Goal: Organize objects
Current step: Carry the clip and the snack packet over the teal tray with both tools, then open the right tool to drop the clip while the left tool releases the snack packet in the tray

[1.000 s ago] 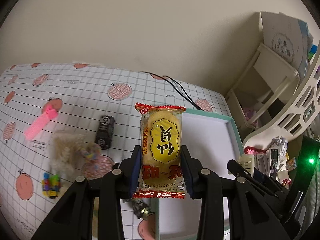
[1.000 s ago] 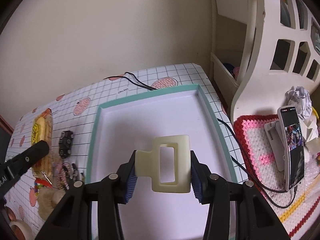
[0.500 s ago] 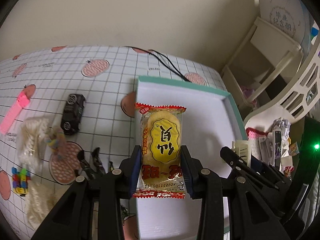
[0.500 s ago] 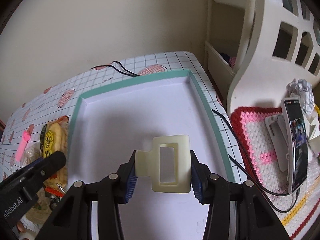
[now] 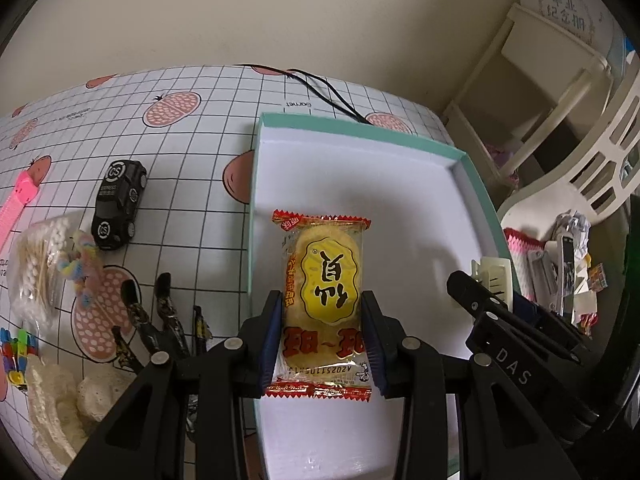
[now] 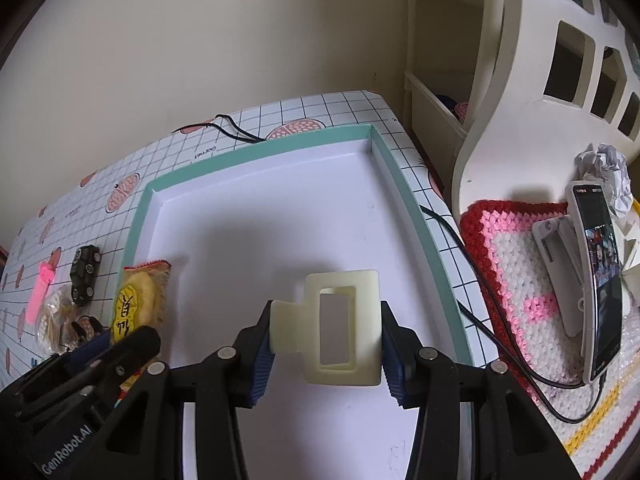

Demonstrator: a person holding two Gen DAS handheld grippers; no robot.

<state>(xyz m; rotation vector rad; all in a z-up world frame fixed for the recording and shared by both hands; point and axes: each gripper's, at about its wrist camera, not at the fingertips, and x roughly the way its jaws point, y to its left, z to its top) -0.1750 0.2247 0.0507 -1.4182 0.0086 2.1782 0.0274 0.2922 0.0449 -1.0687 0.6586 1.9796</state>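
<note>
A snack pack (image 5: pixel 323 294) is being held upright in the left gripper (image 5: pixel 323 338), the jaws closed on its lower half so that the printed face is left showing. It is being held over the left side of the tray (image 5: pixel 478 186), just inside the teal rim; release into the tray is judged to be the purpose.

A cream hair clip (image 6: pixel 340 328) is being gripped by its flat sides in the right gripper (image 6: pixel 326 354), jaws closed on it, over the near middle of the tray. The tray floor is lying bare beneath both, so neither item is judged to be set down yet.

The remaining items are lying loose on the worktop (image 5: pixel 192 148) left of the tray: a toy car (image 5: pixel 119 204), a bag of cotton swabs (image 5: pixel 38 264), dark hair clips (image 5: pixel 160 324) and a pink strip (image 5: pixel 16 210). These are judged to be awaiting collection.

The worktop is being covered by a gridded cloth with fruit prints. A plain wall is standing behind it, a white shelf unit (image 6: pixel 520 92) to the right, and a phone (image 6: pixel 600 292) is being propped on a crochet mat (image 6: pixel 516 272).
</note>
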